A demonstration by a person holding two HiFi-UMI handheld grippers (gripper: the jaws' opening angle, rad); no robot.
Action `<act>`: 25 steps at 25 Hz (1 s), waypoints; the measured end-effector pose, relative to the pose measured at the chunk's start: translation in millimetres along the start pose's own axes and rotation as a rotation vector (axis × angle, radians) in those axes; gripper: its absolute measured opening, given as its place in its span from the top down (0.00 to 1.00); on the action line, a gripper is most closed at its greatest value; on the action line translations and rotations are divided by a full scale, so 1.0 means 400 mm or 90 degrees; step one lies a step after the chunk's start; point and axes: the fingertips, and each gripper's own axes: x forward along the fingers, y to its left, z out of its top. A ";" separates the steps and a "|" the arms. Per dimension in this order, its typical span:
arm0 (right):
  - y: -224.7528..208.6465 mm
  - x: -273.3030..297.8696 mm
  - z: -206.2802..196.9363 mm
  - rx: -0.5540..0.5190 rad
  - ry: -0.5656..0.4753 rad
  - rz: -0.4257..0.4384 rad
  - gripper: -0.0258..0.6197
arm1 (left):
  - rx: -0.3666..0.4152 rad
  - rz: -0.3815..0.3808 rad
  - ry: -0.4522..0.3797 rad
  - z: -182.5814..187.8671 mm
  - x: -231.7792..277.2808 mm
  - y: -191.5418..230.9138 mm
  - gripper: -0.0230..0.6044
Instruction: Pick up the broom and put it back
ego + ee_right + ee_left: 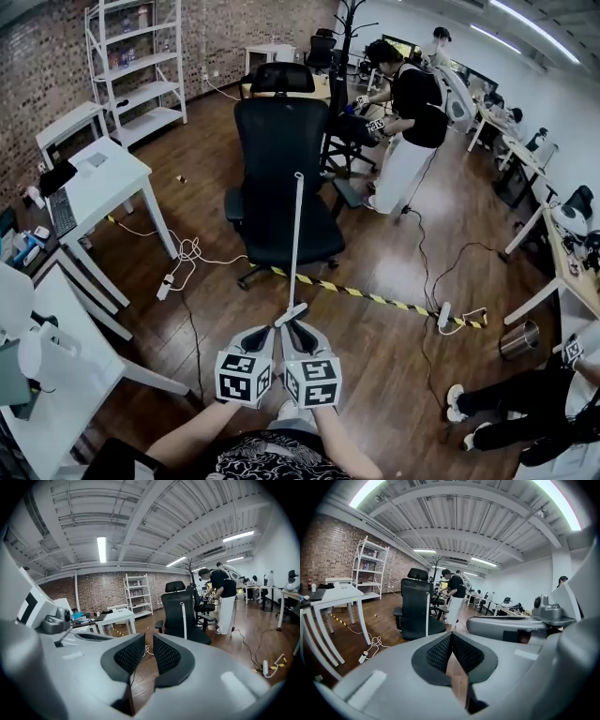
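The broom (297, 244) has a thin white handle and stands upright against the front of a black office chair (281, 159). Its lower end is just beyond my grippers in the head view. In the gripper views the same white handle (427, 616) (184, 620) stands some way ahead, clear of both sets of jaws. My left gripper (269, 330) (451, 634) is shut, its pads meeting at the tips with nothing in them. My right gripper (295, 328) (149, 638) is beside it, with a narrow empty gap between its pads.
White tables (112, 178) line the left side, with a cable and power strip (165, 286) on the wooden floor. Yellow-black tape (375, 298) crosses the floor behind the chair. A person (412, 122) stands beyond it. A metal bin (518, 339) and someone's legs (506, 403) are at the right.
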 end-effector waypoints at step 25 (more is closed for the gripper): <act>-0.352 0.294 0.131 -0.014 -0.015 0.030 0.87 | 0.005 0.036 0.001 0.179 0.430 0.047 0.95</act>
